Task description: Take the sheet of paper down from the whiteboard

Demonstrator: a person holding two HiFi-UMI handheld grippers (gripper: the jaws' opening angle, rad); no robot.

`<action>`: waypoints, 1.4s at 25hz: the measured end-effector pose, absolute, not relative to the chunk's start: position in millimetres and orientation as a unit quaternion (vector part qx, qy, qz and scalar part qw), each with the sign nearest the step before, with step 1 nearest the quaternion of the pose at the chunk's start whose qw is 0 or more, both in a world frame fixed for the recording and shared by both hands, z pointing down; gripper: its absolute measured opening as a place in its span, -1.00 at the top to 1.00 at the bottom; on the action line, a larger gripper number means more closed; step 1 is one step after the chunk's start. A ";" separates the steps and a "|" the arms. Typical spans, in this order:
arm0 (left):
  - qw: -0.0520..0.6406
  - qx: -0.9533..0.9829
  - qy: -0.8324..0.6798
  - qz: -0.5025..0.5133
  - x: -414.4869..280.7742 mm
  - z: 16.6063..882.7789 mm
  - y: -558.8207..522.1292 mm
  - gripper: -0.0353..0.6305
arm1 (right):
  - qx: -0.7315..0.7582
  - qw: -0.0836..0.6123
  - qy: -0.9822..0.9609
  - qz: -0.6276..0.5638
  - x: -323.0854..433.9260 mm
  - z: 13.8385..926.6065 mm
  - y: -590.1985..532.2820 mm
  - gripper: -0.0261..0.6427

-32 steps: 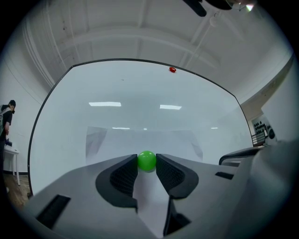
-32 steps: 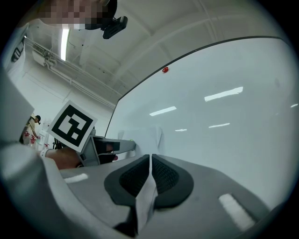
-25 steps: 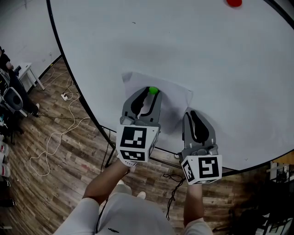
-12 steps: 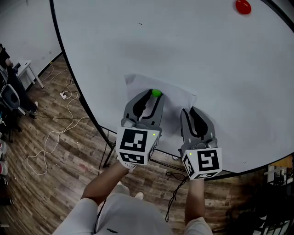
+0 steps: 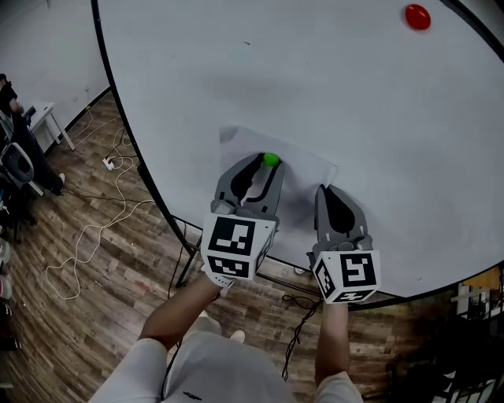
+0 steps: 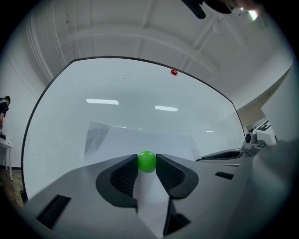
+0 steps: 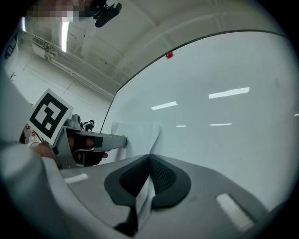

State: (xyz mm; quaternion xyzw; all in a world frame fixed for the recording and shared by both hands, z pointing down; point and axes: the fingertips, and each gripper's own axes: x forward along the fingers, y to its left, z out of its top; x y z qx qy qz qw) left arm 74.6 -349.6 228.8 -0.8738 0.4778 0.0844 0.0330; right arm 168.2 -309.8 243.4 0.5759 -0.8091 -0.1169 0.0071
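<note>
A white sheet of paper lies against the whiteboard, with a small green ball magnet on its upper edge. My left gripper is shut on that green magnet, one pad on each side of it. My right gripper is shut on the paper's right edge. In the right gripper view the sheet runs in between the closed jaws and bulges off the board. The left gripper's tip shows there at the left.
A red magnet sits high on the board, far from both grippers. The board's black rim curves down the left. Below is wood floor with a white cable. A small white table and a seated person are at far left.
Both grippers keep their hold and place. Only the head view has shifted a little, so the board sits slightly lower in the picture.
</note>
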 end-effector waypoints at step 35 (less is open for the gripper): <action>-0.022 -0.879 0.468 0.085 19.3 299.1 -236.5 0.52 | 0.725 -0.034 -0.683 -0.081 269.0 303.7 -147.5 0.89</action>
